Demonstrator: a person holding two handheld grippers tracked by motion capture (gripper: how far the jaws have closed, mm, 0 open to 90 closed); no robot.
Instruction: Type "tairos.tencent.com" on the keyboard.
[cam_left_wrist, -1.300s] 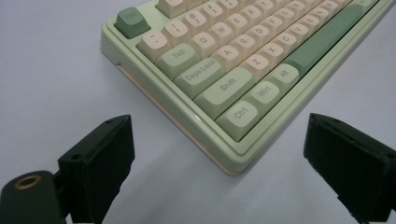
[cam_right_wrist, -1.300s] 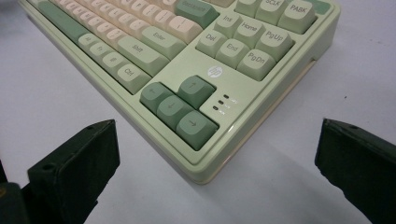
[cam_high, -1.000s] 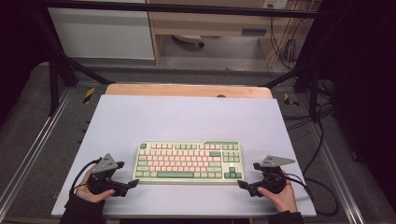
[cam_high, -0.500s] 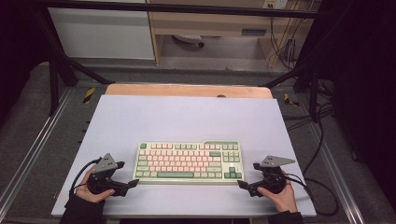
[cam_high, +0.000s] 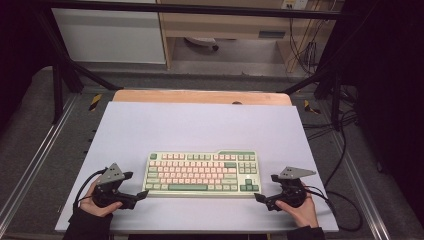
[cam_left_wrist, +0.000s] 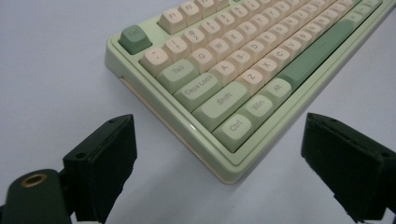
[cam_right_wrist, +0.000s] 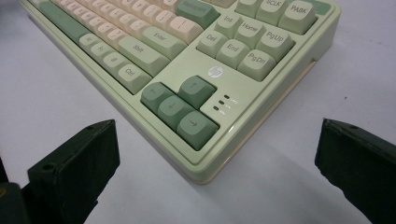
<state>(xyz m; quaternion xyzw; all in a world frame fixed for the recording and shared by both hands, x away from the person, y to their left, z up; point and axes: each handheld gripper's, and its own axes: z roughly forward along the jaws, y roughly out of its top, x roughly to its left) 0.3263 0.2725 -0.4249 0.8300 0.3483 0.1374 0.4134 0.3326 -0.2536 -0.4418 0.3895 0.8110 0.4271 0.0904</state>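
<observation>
- Pale green plastic with cream and darker green keys: from the high view, that is the keyboard (cam_high: 201, 173) lying flat on the light grey table (cam_high: 200, 125), near my edge of it and square to me. My left tongs (cam_high: 141, 194) sit just beside its near left corner and my right tongs (cam_high: 258, 198) just beside its near right corner, neither one touching it. I judge this to be the approach step, with each hand lined up on a corner ahead of a two-handed grip.
- In the left gripper view, my left tongs (cam_left_wrist: 219, 154) are spread wide, holding nothing, with the keyboard (cam_left_wrist: 243, 70) running away from me on a slant. The corner with the Ctrl key (cam_left_wrist: 237, 127) lies between the jaws but ahead of them, apart from both. Next, I think, I need to ease forward until the jaws straddle the rim, then press them together on the thin edge.
- In the right gripper view, my right tongs (cam_right_wrist: 217, 172) are likewise spread wide and empty. The keyboard (cam_right_wrist: 196, 60) corner with the three arrow keys (cam_right_wrist: 180, 108) points between the jaws, again short of them. The case looks smooth and glossy with a rounded cream underside, so I would expect it to slip unless both sides close at once and level.
</observation>
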